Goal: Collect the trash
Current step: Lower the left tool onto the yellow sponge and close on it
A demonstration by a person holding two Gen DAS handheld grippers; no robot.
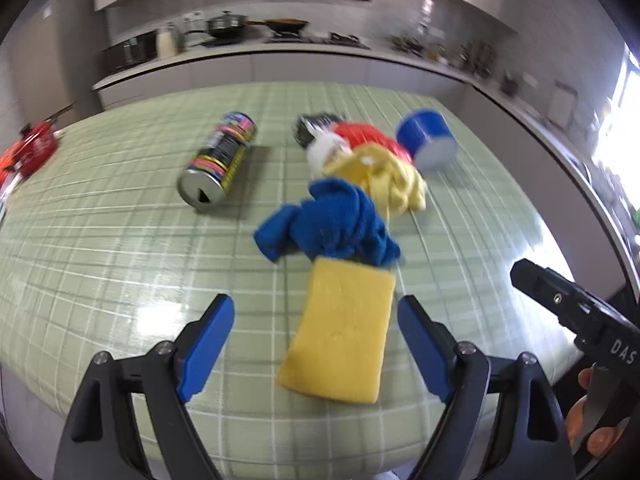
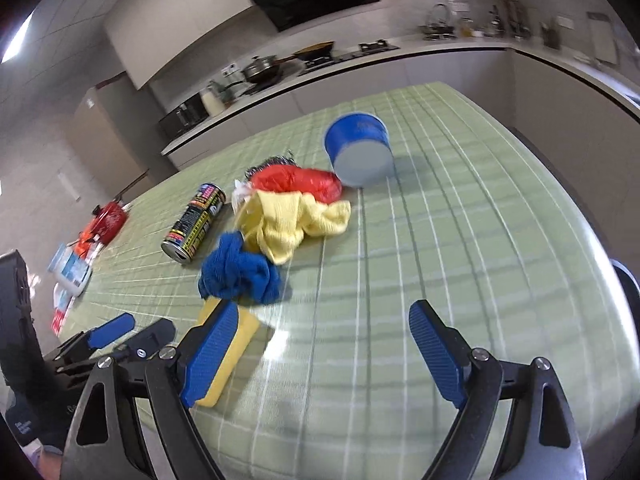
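Observation:
On the green checked table (image 1: 100,264) lie a drink can (image 1: 219,158) on its side, a blue cloth (image 1: 332,222), a yellow cloth (image 1: 384,178), a red plastic bag (image 1: 370,136), a tipped blue cup (image 1: 430,138) and a yellow sponge (image 1: 340,344). My left gripper (image 1: 316,320) is open, its fingers either side of the sponge's far end, above it. My right gripper (image 2: 324,324) is open over bare table (image 2: 460,220), right of the sponge (image 2: 230,354). The can (image 2: 194,222), blue cloth (image 2: 238,270), yellow cloth (image 2: 292,222), red bag (image 2: 298,180) and cup (image 2: 360,152) lie beyond it.
A red object (image 1: 32,148) sits at the table's far left edge, with packets (image 2: 70,270) nearby. A kitchen counter (image 1: 280,50) with pots runs behind the table. The left gripper's fingers (image 2: 114,330) show at the right wrist view's lower left.

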